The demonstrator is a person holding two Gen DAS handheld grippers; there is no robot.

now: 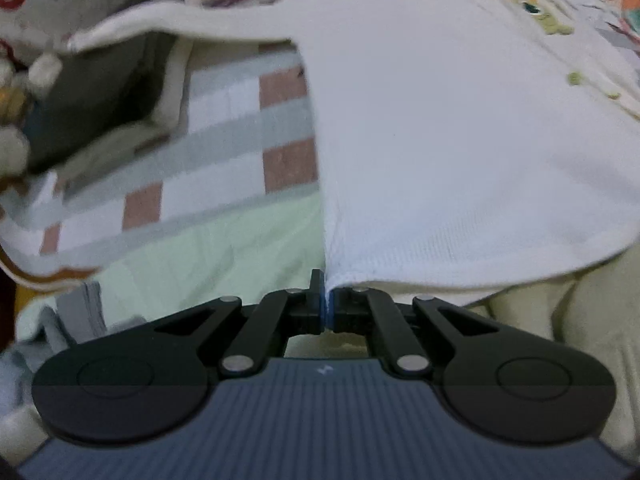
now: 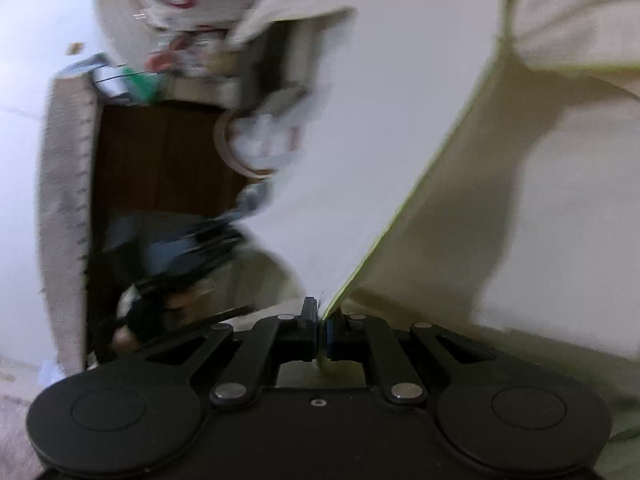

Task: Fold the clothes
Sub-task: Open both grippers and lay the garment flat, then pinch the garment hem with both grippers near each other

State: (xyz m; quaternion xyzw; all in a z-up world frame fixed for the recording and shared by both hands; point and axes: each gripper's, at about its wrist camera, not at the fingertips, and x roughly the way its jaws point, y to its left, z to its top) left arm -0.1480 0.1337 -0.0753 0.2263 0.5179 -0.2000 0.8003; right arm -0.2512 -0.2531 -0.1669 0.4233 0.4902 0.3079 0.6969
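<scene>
Shirt [image 1: 440, 140] mid-fold: white ribbed knit, held up off the checked blanket [image 1: 224, 152]. Left gripper [image 1: 328, 312] pinches a hem corner; right gripper [image 2: 322, 332] pinches a green-piped edge of the shirt [image 2: 380, 120]. Front with small buttons and embroidered patch faces up. Laying flat and creasing remain, by my judgement.

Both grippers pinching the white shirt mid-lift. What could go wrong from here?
1. The left gripper and right gripper each hold only a thin edge of the white shirt; a tug might slip it free.
2. The right view is motion-blurred, so fast swinging may skew the fold.
3. The free sleeve hangs loose and could tuck under.
</scene>
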